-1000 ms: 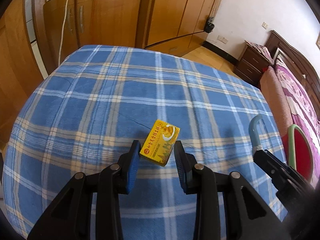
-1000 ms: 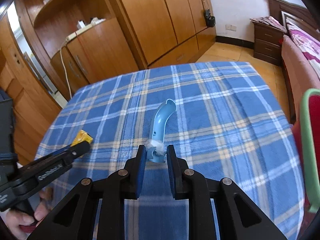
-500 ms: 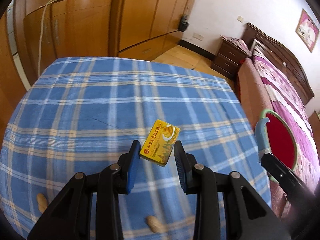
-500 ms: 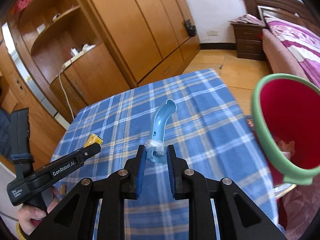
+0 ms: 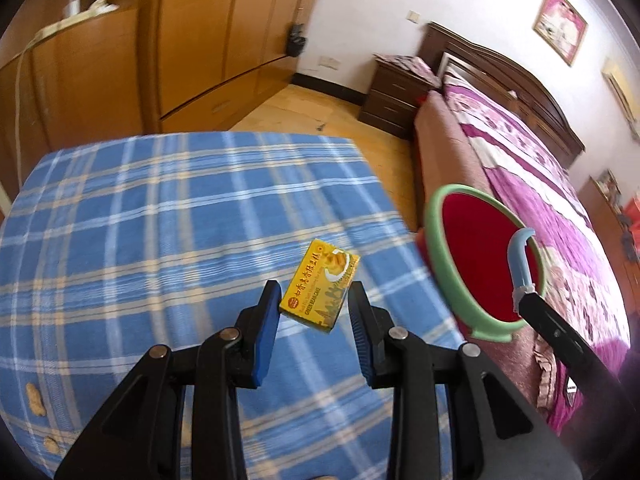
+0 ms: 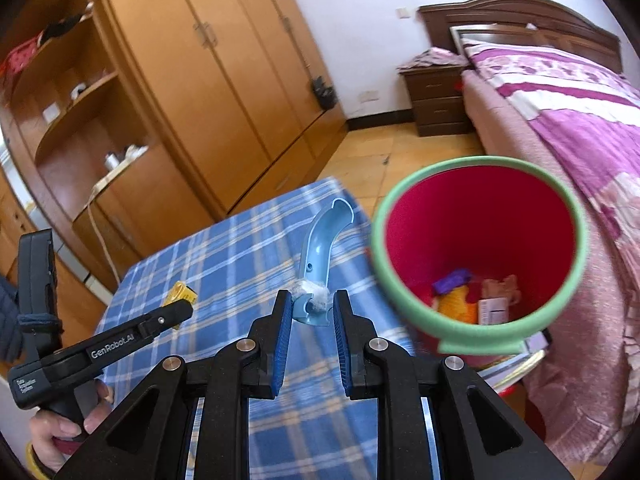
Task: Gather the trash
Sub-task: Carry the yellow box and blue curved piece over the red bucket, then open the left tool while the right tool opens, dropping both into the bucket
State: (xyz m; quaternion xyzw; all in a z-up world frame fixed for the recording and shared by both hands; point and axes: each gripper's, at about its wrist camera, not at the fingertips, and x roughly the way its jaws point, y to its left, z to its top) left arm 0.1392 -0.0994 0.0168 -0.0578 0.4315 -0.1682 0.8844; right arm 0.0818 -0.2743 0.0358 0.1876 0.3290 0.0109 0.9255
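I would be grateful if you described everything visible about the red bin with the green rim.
The red bin is a round, plastic-looking bucket with a thick green rim and a small tab on its near edge. It stands upright and open beside the blue plaid table, next to the bed. At its bottom lie scraps: something purple, something orange and pale packaging. Neither gripper touches it.

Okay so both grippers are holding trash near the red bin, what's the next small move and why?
Probably carry the right gripper a little further until the blue curved plastic piece hangs over the red bin, then let go. The bin's open mouth is beside it, while the left gripper and its yellow box are above the tablecloth.
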